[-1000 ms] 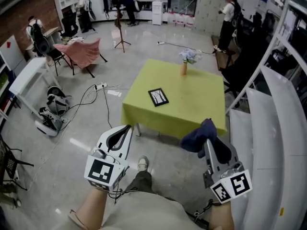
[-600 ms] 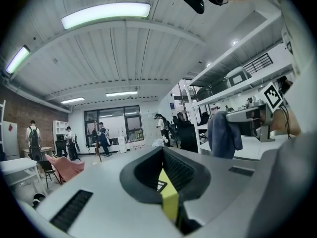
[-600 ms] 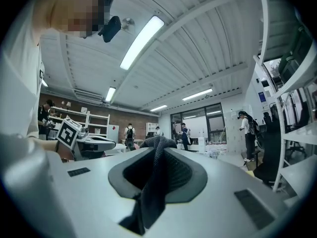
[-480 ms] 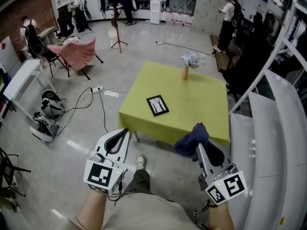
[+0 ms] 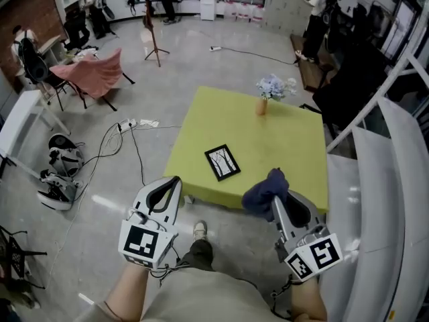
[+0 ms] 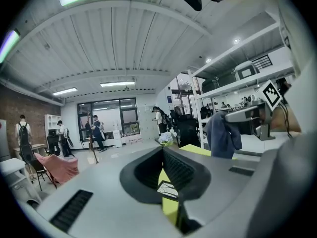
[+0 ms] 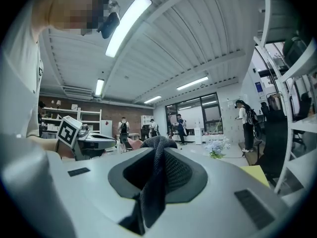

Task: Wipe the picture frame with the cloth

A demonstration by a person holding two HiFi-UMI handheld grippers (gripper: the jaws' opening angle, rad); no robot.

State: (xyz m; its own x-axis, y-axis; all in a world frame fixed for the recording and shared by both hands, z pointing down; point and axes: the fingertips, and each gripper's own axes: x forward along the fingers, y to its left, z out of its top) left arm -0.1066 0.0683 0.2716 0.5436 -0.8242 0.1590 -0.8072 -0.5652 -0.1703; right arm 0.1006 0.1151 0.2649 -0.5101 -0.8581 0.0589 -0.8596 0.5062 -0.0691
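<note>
The picture frame (image 5: 222, 162), black-edged with a white tree drawing, lies flat on the yellow-green table (image 5: 281, 146) near its front edge. In the left gripper view a sliver of the frame (image 6: 171, 189) shows through the slit between the jaws. My right gripper (image 5: 276, 192) is shut on a dark blue cloth (image 5: 263, 190), held at the table's near edge, right of the frame. The cloth (image 7: 153, 192) hangs bunched between the jaws of the right gripper (image 7: 158, 144). My left gripper (image 5: 174, 182) is shut and holds nothing, short of the table's front left corner.
A small vase of pale flowers (image 5: 263, 98) stands at the table's far side. White curved panels (image 5: 389, 200) and shelving crowd the right. Cables (image 5: 127, 139), bags (image 5: 57, 173) and a pink-draped chair (image 5: 94, 69) are on the floor to the left. People stand at the back.
The view has closed in on the table. Both grippers are nearer to it, and the cloth now overlaps the table's near edge, closer to the frame.
</note>
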